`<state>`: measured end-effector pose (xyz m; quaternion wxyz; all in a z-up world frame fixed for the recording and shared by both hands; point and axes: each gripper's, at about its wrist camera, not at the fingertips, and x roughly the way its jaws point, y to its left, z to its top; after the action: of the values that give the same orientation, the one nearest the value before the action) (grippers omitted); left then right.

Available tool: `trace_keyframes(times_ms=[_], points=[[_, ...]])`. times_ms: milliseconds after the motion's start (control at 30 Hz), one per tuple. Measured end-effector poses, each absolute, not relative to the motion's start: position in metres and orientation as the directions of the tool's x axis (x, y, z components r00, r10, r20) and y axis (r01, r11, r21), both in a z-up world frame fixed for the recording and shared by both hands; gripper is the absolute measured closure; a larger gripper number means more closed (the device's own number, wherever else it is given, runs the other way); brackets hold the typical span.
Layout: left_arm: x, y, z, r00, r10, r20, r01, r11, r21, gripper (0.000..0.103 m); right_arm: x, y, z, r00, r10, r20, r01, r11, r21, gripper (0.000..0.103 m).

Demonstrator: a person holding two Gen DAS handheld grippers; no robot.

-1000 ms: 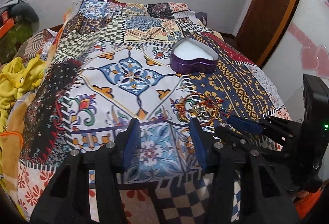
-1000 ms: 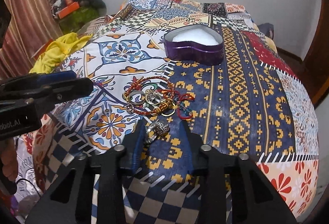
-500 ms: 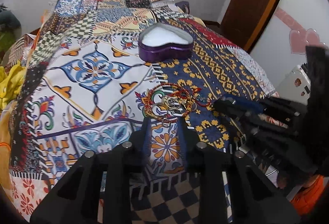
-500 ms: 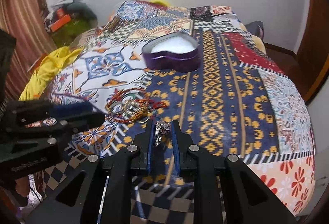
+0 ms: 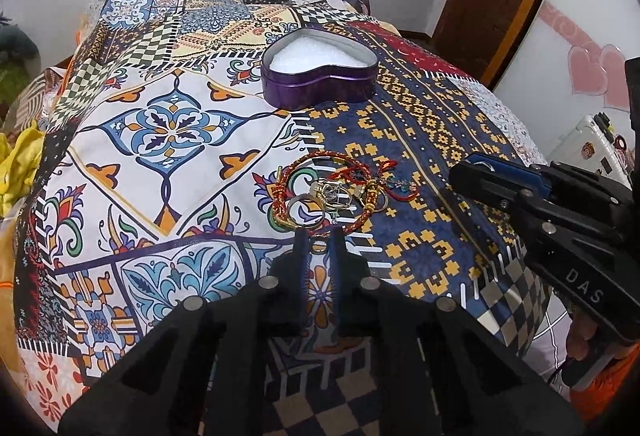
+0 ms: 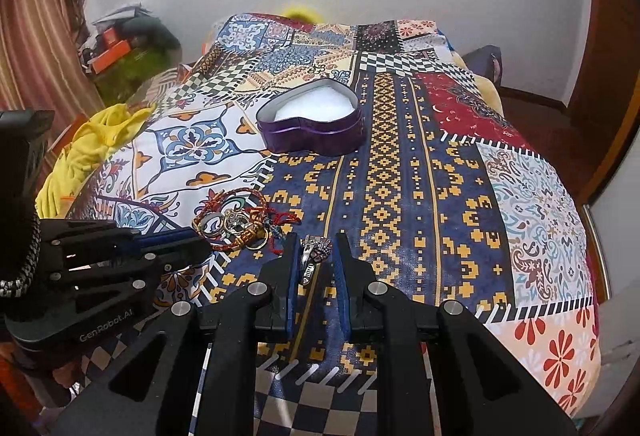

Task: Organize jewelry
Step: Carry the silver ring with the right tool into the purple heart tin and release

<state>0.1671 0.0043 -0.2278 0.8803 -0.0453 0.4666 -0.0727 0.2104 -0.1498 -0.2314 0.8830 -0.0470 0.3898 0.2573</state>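
Since our right tongs [image 6: 316,260] already pinch a silver ring [image 6: 314,256], lifted to carry to the heart tin [image 6: 310,121] up the bed [image 6: 400,195], our left tongs [image 5: 319,242] sit narrow at the bracelet pile [image 5: 332,195], maybe nipping a loop, can't tell.

Even, soft indoor light, faint shadows, sharp centre, strong fisheye bending, dark vignetted corners

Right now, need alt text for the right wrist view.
The right gripper pinches a silver ring above a patchwork bedspread. A heap of bangles and rings lies left of it, the left gripper beside that, and an open purple heart-shaped tin beyond.
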Motion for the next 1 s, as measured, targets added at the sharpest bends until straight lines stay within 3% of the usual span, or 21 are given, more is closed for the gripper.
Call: trace_keyframes(times_ms=[1000], points=[[0.198,0.023,-0.131,0.778,-0.13,-0.615,0.096,0.991,-0.088,0.094,0.231,-0.138,-0.167,0.7,0.437,-0.565,-0.49,0.869,0.066,0.088]])
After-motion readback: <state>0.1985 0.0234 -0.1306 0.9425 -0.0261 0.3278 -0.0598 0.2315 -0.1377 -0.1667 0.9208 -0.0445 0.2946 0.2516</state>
